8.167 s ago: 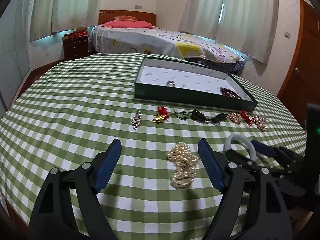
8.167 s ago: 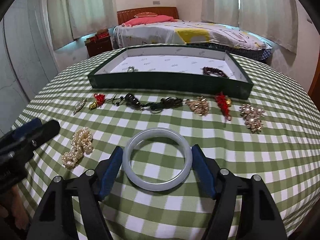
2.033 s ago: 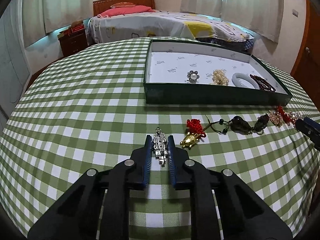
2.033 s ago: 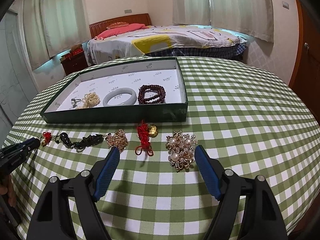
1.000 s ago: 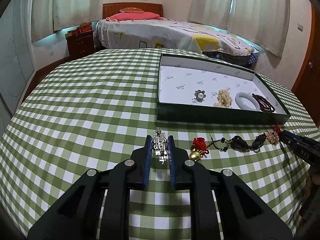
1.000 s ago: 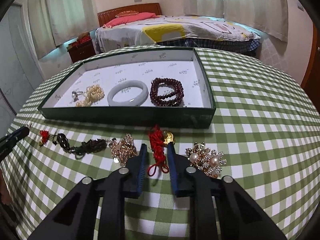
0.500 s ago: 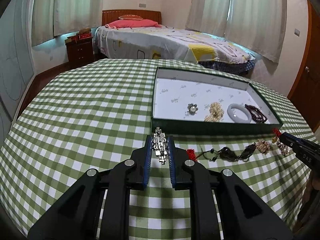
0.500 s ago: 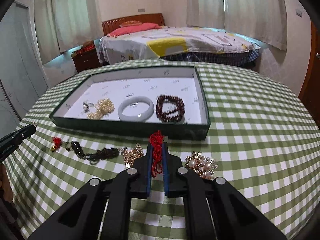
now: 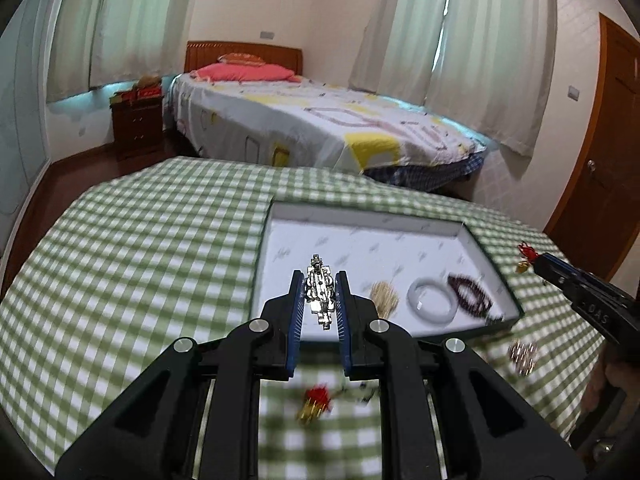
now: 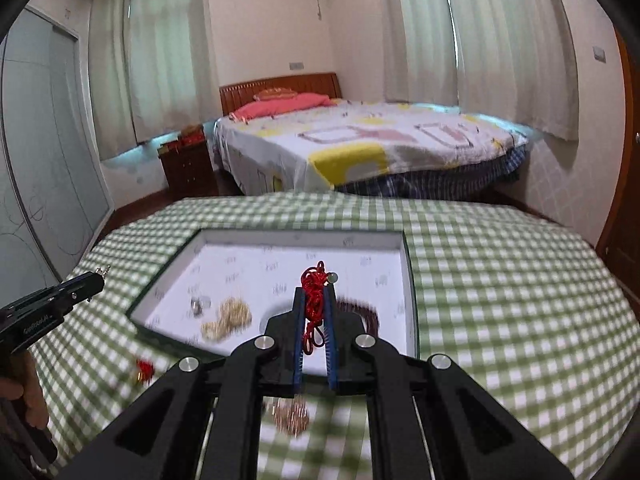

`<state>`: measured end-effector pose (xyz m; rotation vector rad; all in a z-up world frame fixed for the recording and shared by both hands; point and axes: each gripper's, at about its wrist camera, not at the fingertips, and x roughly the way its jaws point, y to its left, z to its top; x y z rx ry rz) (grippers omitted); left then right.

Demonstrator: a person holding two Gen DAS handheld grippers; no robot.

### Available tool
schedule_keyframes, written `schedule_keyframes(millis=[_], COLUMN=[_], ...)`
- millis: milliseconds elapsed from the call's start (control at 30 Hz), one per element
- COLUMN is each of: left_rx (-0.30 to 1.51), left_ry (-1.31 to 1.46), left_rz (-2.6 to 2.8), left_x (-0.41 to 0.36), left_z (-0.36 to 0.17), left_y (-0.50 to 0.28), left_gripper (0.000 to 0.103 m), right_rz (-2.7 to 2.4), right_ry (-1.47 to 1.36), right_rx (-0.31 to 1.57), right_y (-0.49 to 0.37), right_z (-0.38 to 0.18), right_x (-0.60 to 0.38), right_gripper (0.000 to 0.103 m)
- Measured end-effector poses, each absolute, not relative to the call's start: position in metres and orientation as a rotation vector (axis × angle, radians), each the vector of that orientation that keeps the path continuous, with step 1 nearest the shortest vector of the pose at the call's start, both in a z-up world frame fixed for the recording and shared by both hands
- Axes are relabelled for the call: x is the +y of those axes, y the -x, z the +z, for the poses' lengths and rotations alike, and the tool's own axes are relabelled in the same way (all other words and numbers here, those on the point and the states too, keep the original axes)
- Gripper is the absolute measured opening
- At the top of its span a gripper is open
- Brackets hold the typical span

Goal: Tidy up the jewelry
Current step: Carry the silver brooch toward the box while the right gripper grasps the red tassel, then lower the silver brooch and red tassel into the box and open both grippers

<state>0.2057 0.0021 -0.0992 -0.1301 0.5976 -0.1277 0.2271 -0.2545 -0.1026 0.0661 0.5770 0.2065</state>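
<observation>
**Inspector:** Left tongs (image 9: pixel 319 294) are closed nearly to the limit on the silver brooch (image 9: pixel 319 296), which stands upright between the blue pads with its top above the tips. Right tongs (image 10: pixel 315 312) are shut tight on the red knotted charm (image 10: pixel 313 300); its cord loops hang below the pads and a small bead shows at the top. Both pieces are off the surface (image 9: pixel 132 248) and appear to be over the near part of the green tray (image 10: pixel 409 280).

**Supervisor:** Tray contents?

**Inspector:** Along the tray's near wall: a small ring piece (image 10: pixel 199 304), the pearl strand (image 10: pixel 228 318), the pale bangle (image 9: pixel 432 300) and the dark bead bracelet (image 9: pixel 470 298). The far half of the tray floor is bare. Outside the tray, on the near side, a red-and-gold charm (image 9: pixel 314 404) and a gold cluster (image 10: pixel 291 414) remain on the surface; blur hides the rest.

**Supervisor:** Recommendation for the placement?

**Inspector:** In my judgement, carry each piece over the near wall with clearance, lower close to the tray floor, then release. The brooch belongs on the bare floor left of the pearl strand. The charm should go to a bare patch beyond the bead bracelet, because its loose loops could snag those beads. Keep the two tongs well apart over the tray. Dropping from height risks a bounce.
</observation>
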Motion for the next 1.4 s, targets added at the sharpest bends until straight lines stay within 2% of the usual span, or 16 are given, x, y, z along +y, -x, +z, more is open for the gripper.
schedule_keyframes(millis=[333,733,1033,1133,1167,1200,1233,1300,1400], left_rx=[0.599,0.83,0.908,0.908,0.909,0.909,0.909,0.903,0.894], left_ry=[0.106,0.07,0.091,0.091,0.091,0.093,0.096,0.098,0.095], left_rz=[-0.137,-0.117,-0.117,-0.115,-0.114,-0.114,-0.113,-0.112,-0.117], left_x=[-0.022,-0.034,-0.034,-0.036,-0.035,-0.035,-0.035,-0.035,-0.035], left_z=[-0.097,-0.161,-0.179,-0.181,-0.181,-0.181,-0.182,-0.181,-0.18], left_y=[-0.286,-0.364,-0.374,-0.374,-0.374,-0.374,-0.374,-0.372,-0.369], left_gripper=[0.016,0.016,0.016,0.02,0.021,0.027,0.033,0.04,0.043], right_rz=[0.185,0.158,0.146,0.154,0.154,0.152,0.15,0.149,0.148], right_ry=[-0.055,-0.049,-0.044,-0.053,-0.054,-0.054,-0.055,-0.063,-0.066], right_rx=[0.549,0.759,0.854,0.872,0.874,0.875,0.874,0.868,0.857], right_y=[-0.287,-0.348,-0.357,-0.359,-0.359,-0.359,-0.358,-0.356,-0.354], right_z=[-0.101,-0.157,-0.173,-0.177,-0.178,-0.179,-0.179,-0.179,-0.177], right_x=[-0.255,-0.26,-0.262,-0.263,-0.264,-0.264,-0.265,-0.266,-0.267], right_gripper=[0.009,0.009,0.01,0.011,0.014,0.017,0.024,0.031,0.034])
